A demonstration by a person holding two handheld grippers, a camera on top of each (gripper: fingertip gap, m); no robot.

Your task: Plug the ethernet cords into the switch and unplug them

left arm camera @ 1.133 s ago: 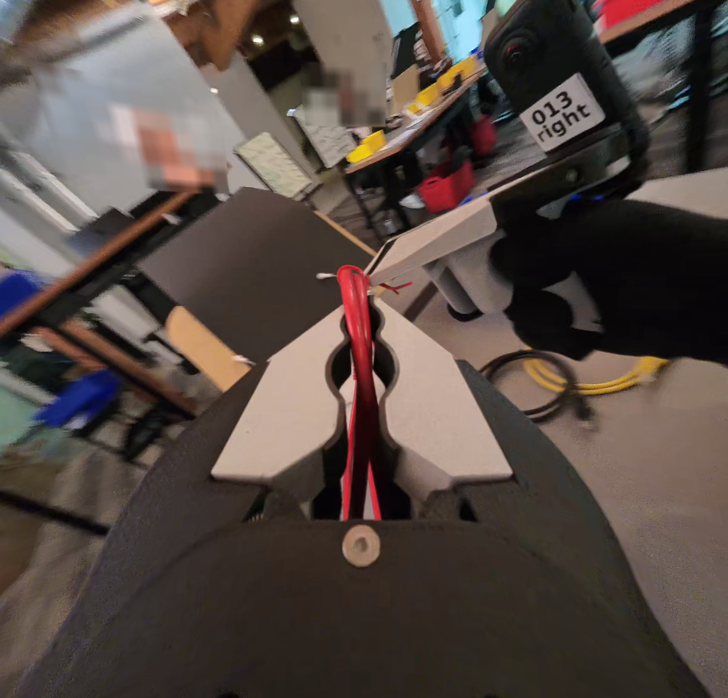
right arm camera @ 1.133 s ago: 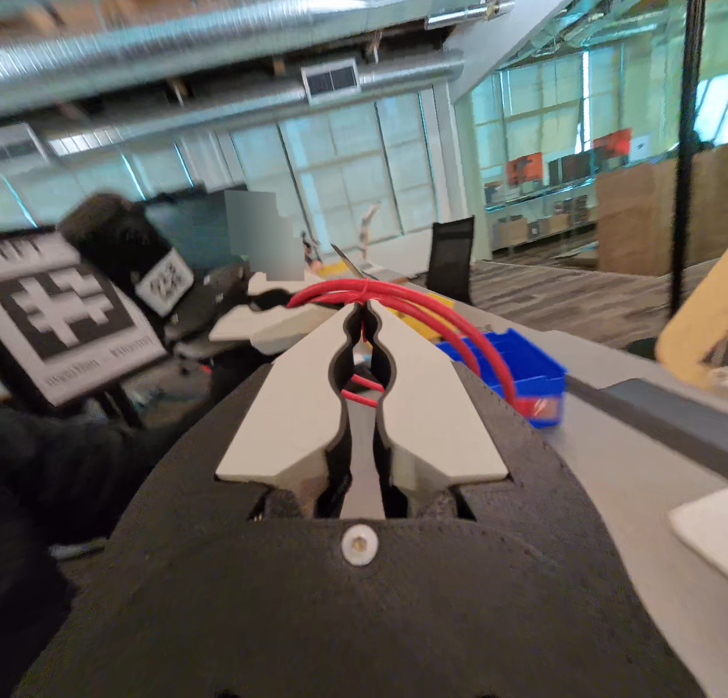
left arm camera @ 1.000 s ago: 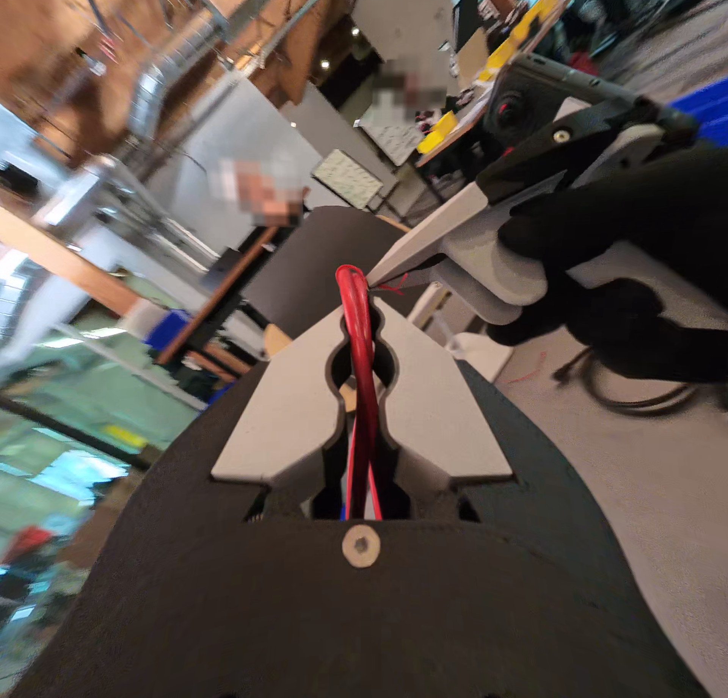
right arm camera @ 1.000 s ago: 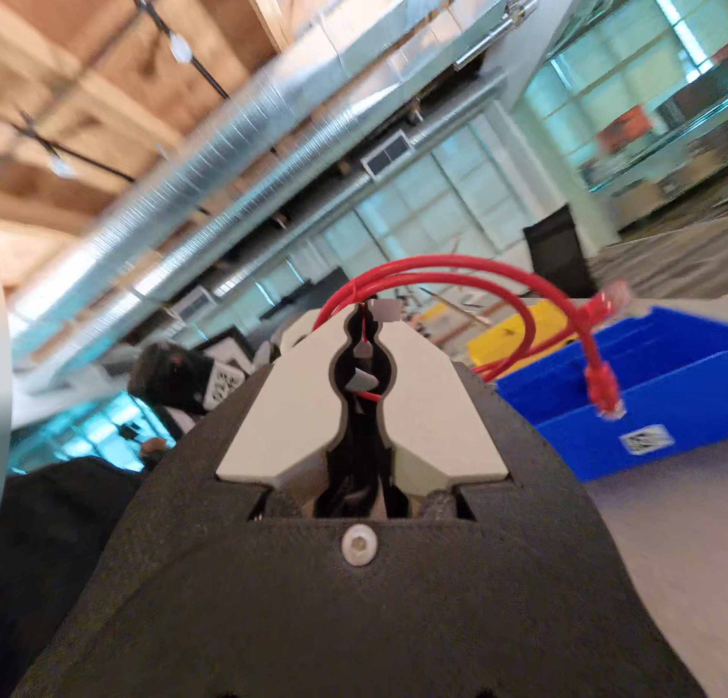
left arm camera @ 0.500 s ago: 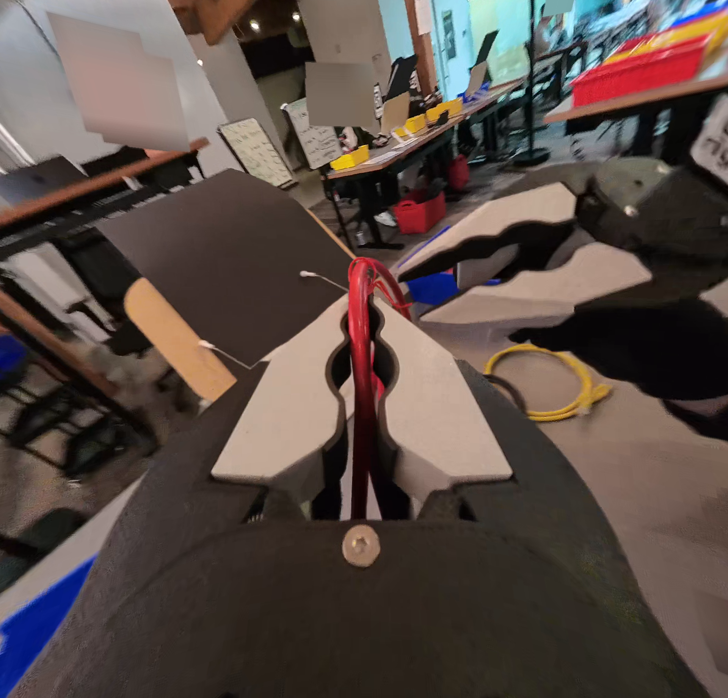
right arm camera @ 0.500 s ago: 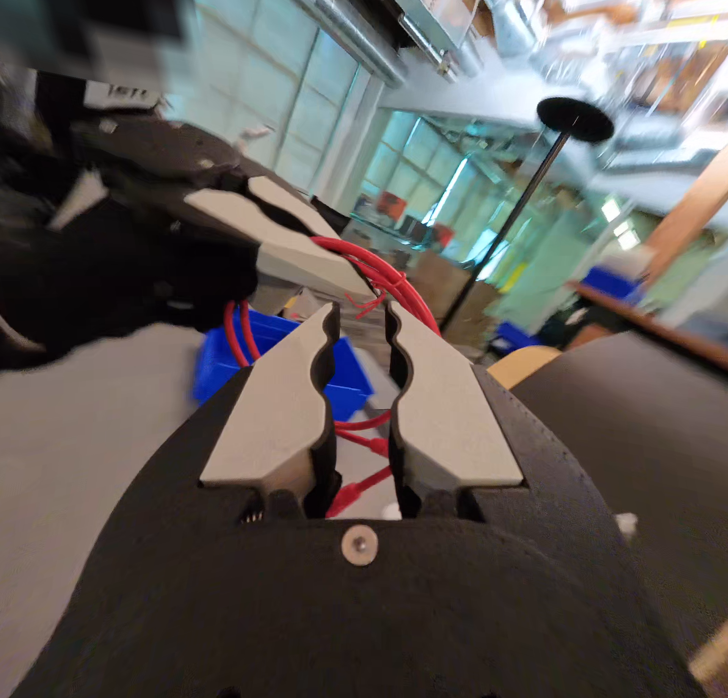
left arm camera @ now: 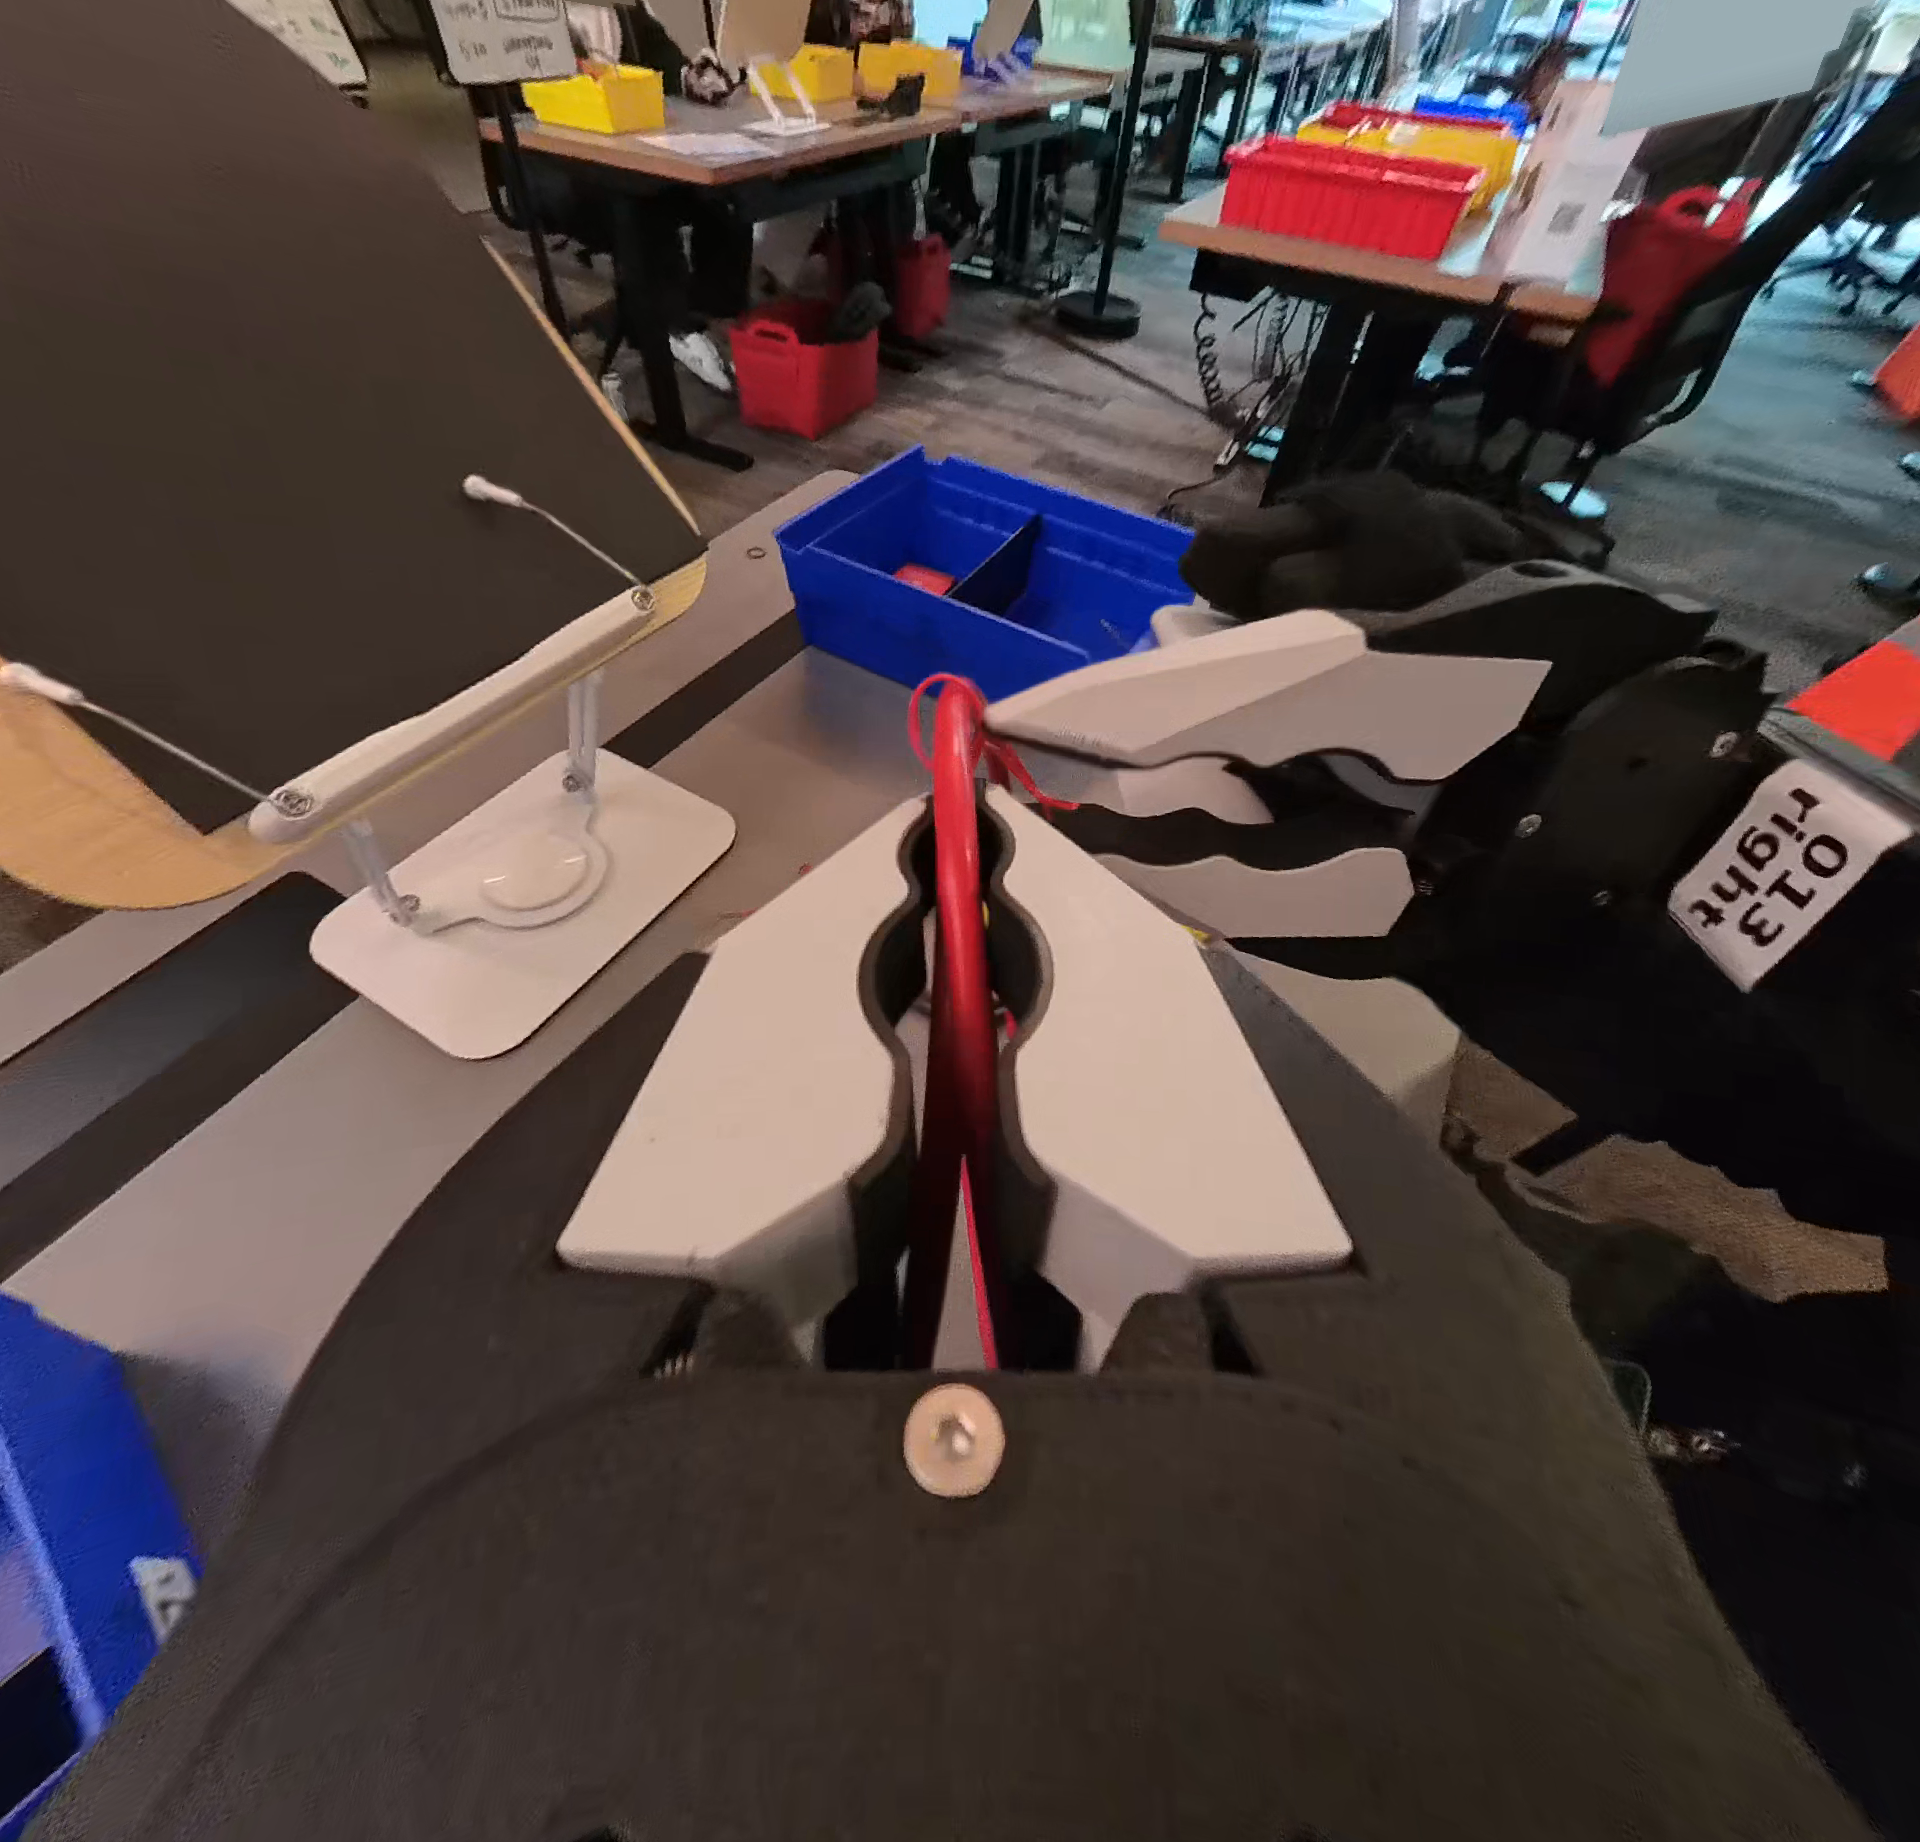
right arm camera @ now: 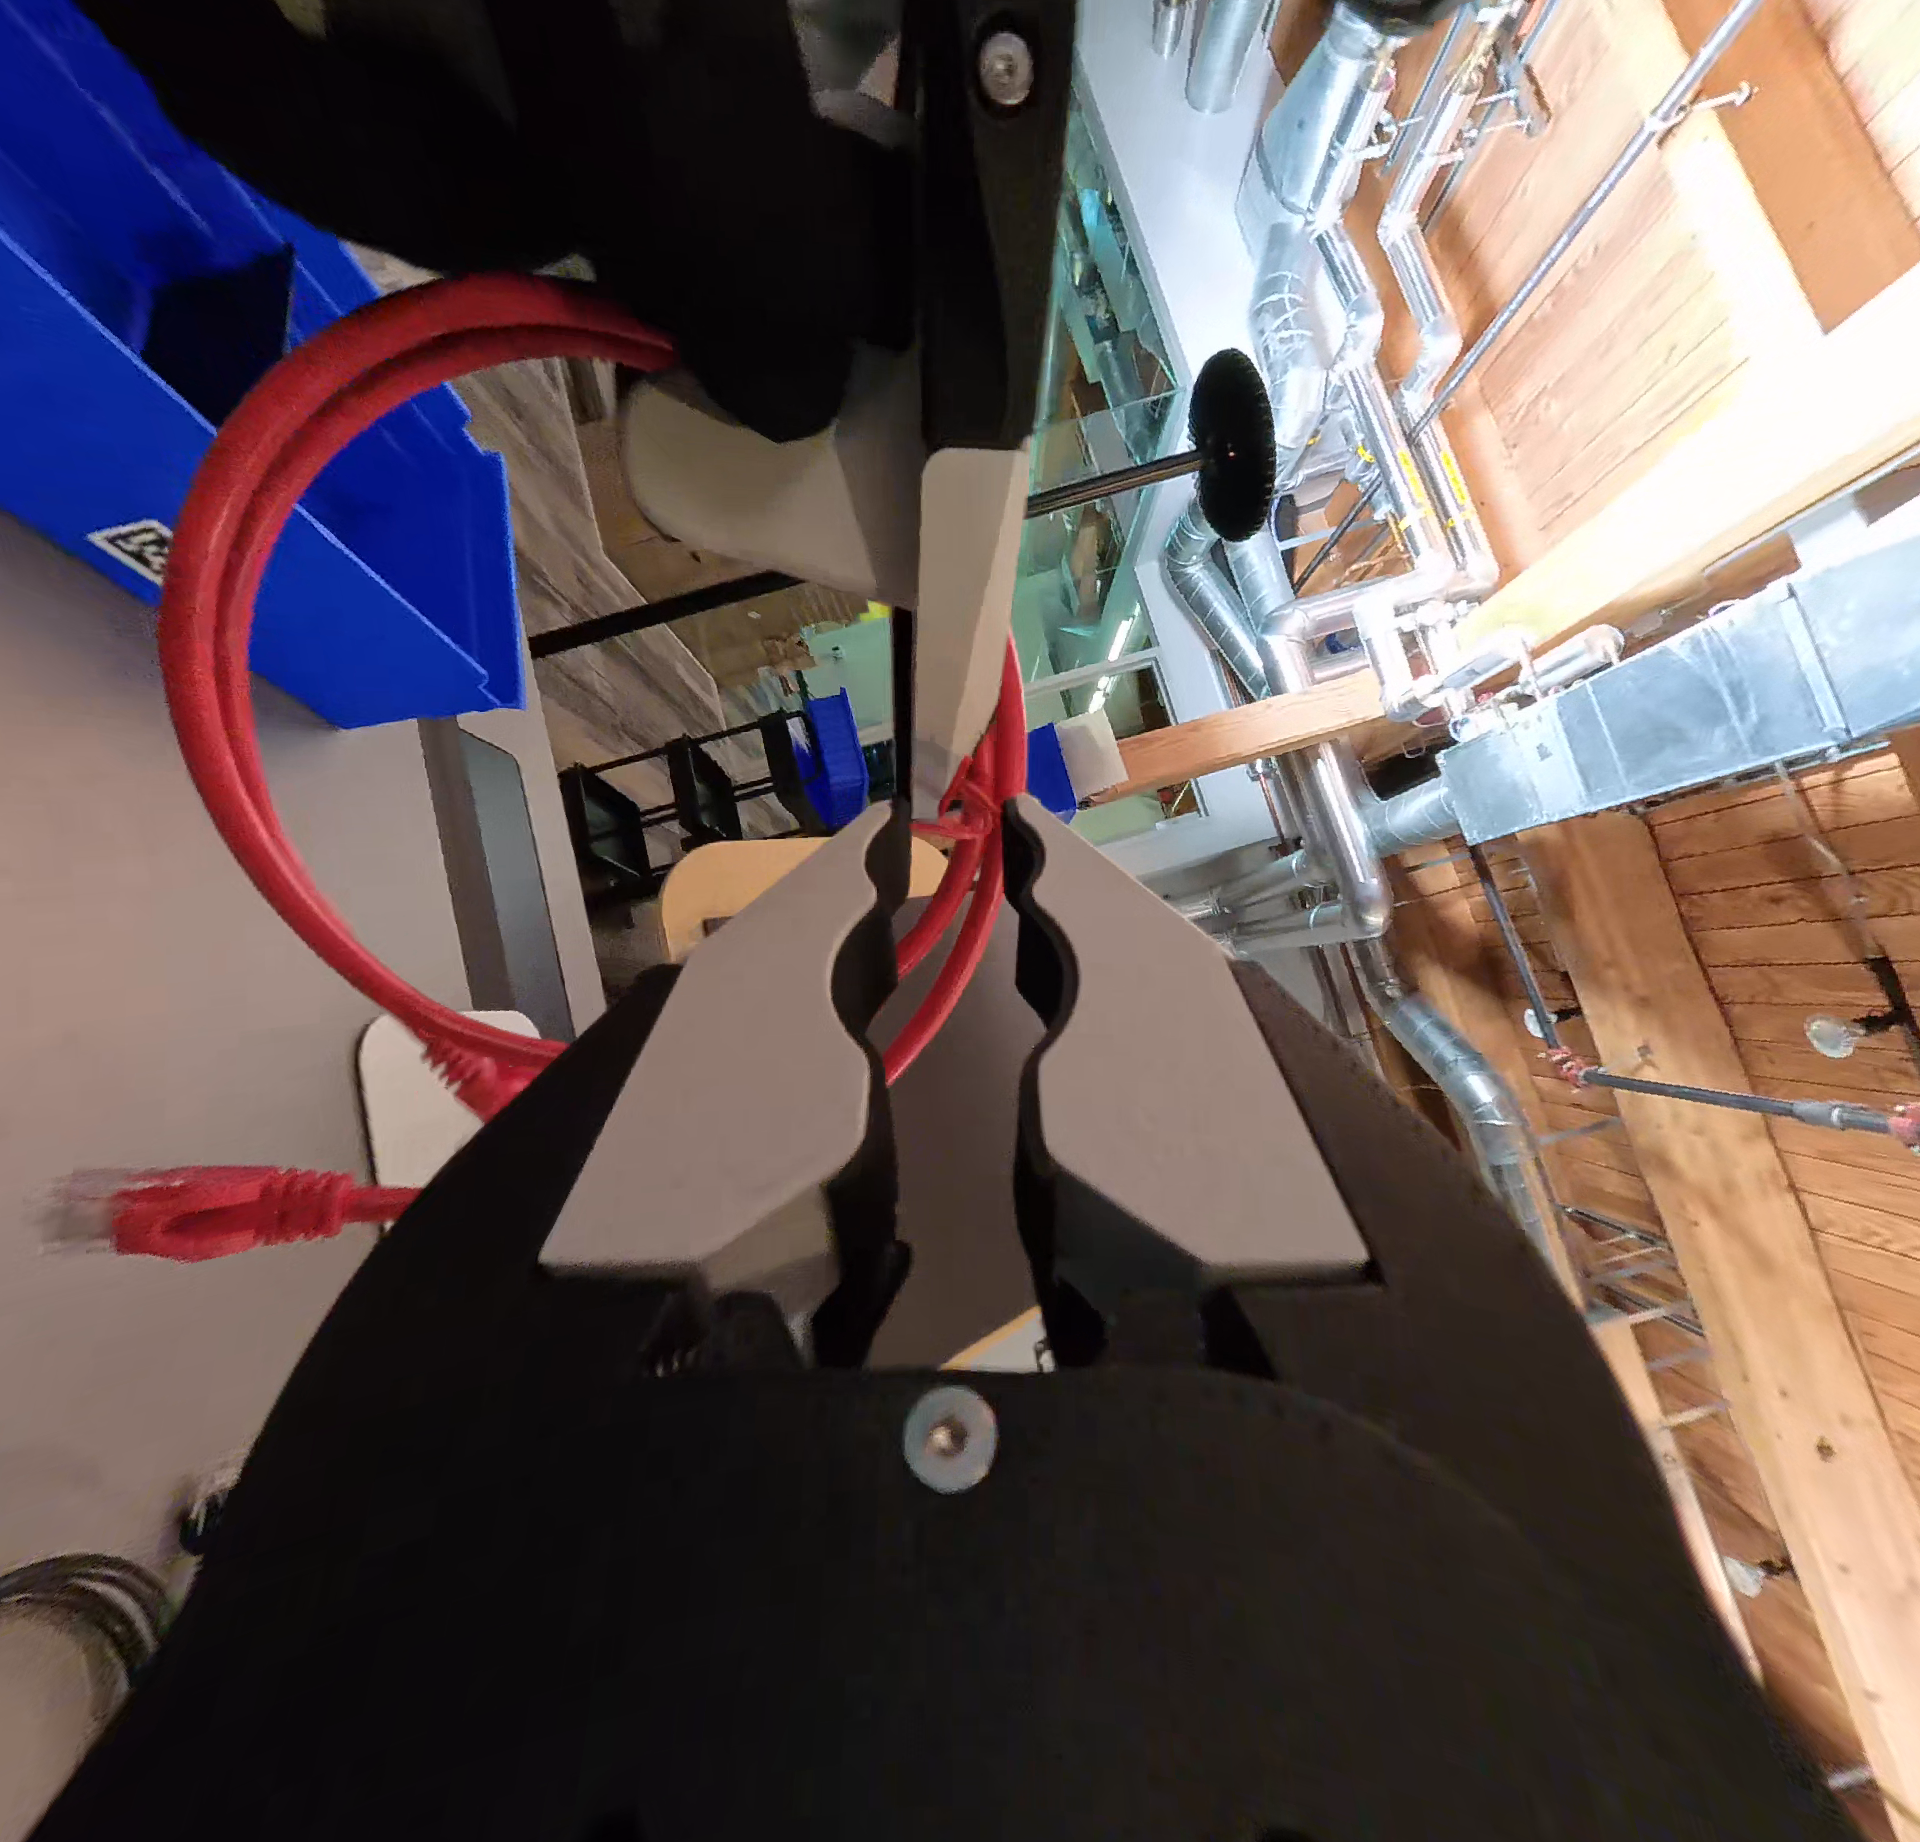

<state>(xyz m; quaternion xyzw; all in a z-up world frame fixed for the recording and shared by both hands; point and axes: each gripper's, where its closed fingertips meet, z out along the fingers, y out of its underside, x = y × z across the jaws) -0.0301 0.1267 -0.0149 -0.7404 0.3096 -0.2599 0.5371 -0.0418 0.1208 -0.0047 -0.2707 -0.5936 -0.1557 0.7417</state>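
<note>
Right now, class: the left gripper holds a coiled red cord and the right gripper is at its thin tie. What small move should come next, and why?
Probably shut the right gripper on the thin red twist tie and pull it off. The left gripper is clamped on the coiled red ethernet cord, the tie sits at the right gripper's open fingertips, and the bound cord cannot reach a switch, which is not in view.

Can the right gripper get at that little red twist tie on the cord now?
Probably yes. The right gripper is open, with its tips right at the red twist tie on the coiled red cord. The left gripper clamps the coil beside it, crowding but not blocking it.
</note>
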